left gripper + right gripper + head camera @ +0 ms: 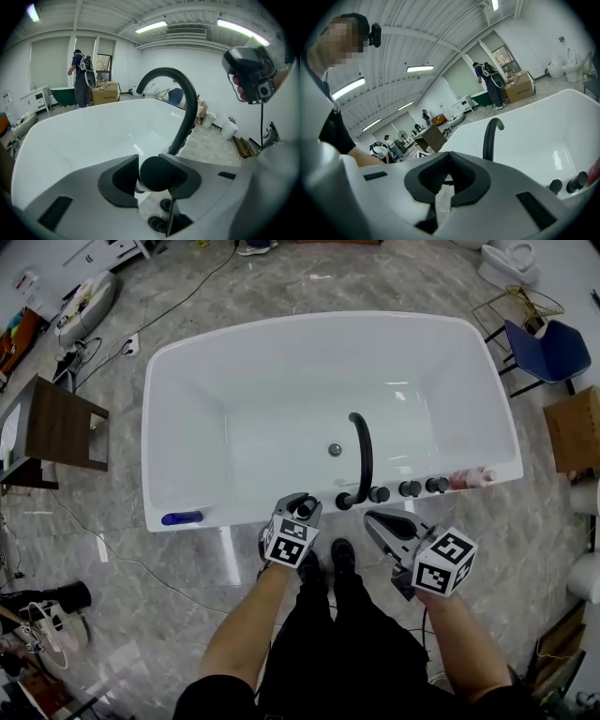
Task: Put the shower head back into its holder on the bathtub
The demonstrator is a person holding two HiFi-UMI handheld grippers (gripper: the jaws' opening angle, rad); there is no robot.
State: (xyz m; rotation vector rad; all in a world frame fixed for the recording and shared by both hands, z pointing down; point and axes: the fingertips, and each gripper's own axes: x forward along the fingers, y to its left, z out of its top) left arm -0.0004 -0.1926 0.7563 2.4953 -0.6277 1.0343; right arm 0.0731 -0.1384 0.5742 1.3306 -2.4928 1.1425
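On the grey marbled floor a dark wooden table stands at the left, a blue chair, a cardboard box and a white toilet sit at the right, and a person stands far off beside stacked boxes.

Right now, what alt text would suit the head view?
Seen from above, a person at a white bathtub holds a black shower head in the left claw at the near rim, beside the curved black spout. The right claw is shut and empty.
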